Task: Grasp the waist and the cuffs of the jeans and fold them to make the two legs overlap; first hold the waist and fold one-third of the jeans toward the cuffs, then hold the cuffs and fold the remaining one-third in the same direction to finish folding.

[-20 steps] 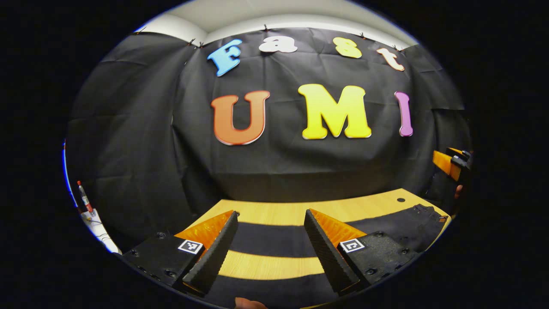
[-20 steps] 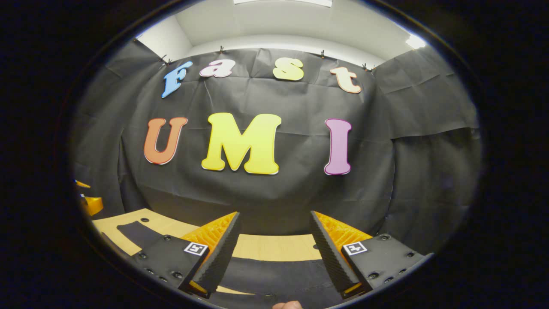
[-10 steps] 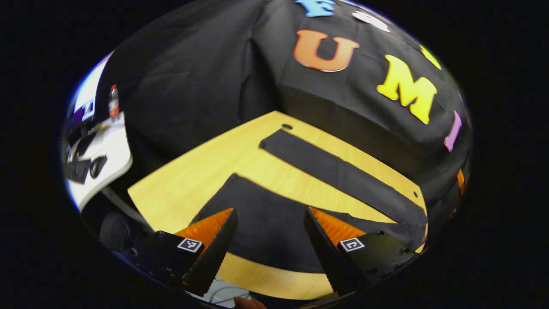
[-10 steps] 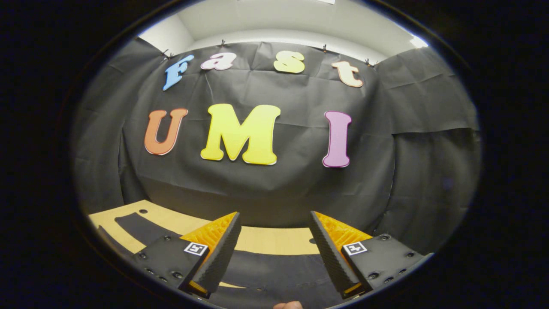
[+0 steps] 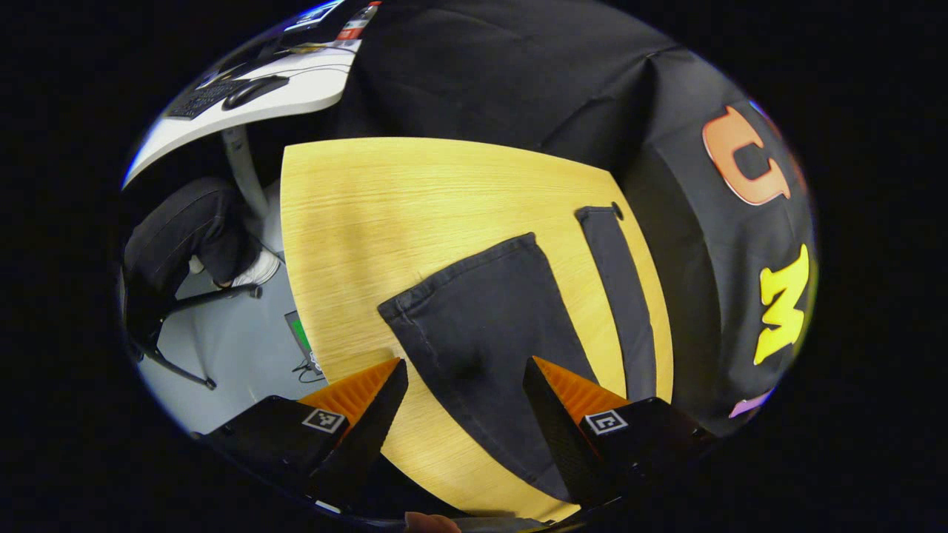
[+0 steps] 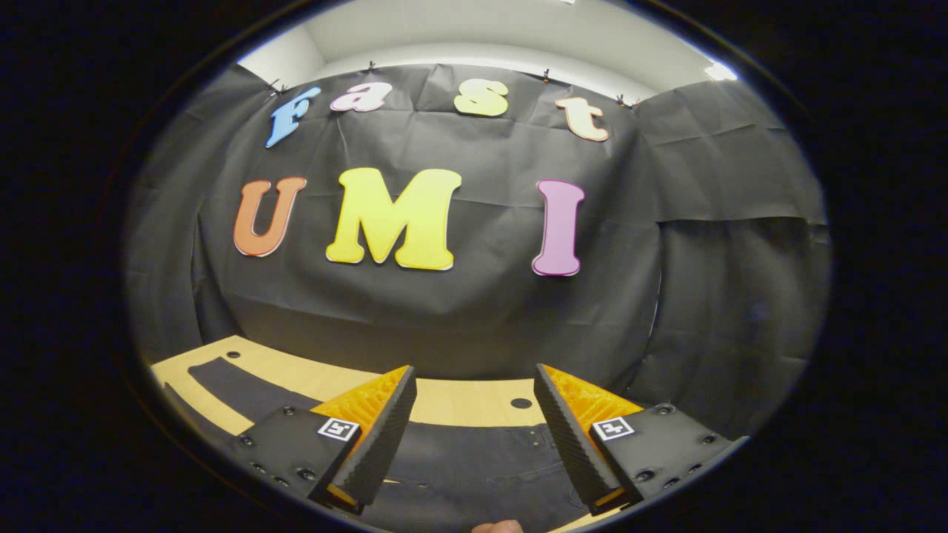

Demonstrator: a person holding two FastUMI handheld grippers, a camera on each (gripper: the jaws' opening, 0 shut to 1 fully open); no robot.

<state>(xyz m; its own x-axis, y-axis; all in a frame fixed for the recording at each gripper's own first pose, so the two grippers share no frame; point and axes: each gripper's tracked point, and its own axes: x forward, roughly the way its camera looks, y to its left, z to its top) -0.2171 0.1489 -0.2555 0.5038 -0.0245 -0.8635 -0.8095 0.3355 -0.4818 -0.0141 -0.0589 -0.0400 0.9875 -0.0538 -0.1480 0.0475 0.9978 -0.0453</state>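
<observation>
Black denim lies spread on the pale wooden desk point(image 5: 385, 222): in the left gripper view my left gripper point(image 5: 463, 414) hangs above the jeans point(image 5: 489, 326) with its jaws wide and nothing between them, over the nearer leg, whose cuff point(image 5: 452, 270) ends partway across the desk. The other leg point(image 5: 618, 296) runs apart from it along the desk's far edge, beside a small round hole point(image 5: 617, 214). Past the desk's corner stand a white table point(image 5: 244, 104) and a dark chair point(image 5: 178, 244). In the right gripper view my right gripper point(image 6: 474, 437) also stands wide and empty, low over the waist point(image 6: 474, 463), near the desk's edge by the black cloth wall point(image 6: 444, 318).
</observation>
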